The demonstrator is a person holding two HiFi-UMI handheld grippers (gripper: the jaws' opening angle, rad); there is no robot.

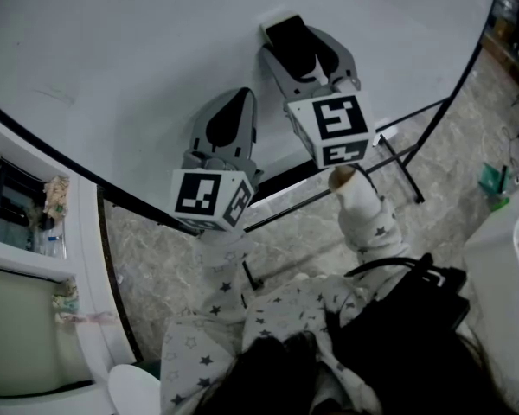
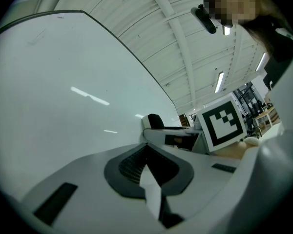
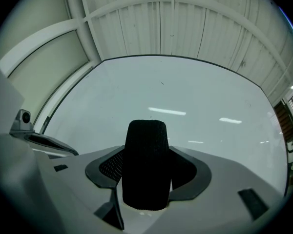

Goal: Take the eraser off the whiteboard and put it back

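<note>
The eraser (image 1: pixel 287 37), black felt on a white base, lies against the whiteboard (image 1: pixel 156 59). My right gripper (image 1: pixel 301 48) is shut on it, one jaw along each side. In the right gripper view the eraser (image 3: pixel 145 162) fills the gap between the jaws, its felt face toward the camera, with the whiteboard (image 3: pixel 185 96) behind. My left gripper (image 1: pixel 239 102) hovers close to the board just left of the right one, shut with nothing in it. The left gripper view shows its jaws closed together (image 2: pixel 149 167) and the eraser (image 2: pixel 154 122) beyond them on the board.
The board's black frame edge (image 1: pixel 69 158) and its stand legs (image 1: pixel 406 158) run over a marbled floor. A black bag (image 1: pixel 406 309) hangs at the person's front. A white cabinet (image 1: pixel 502 266) stands at the right, with a green item (image 1: pixel 495 180) beside it.
</note>
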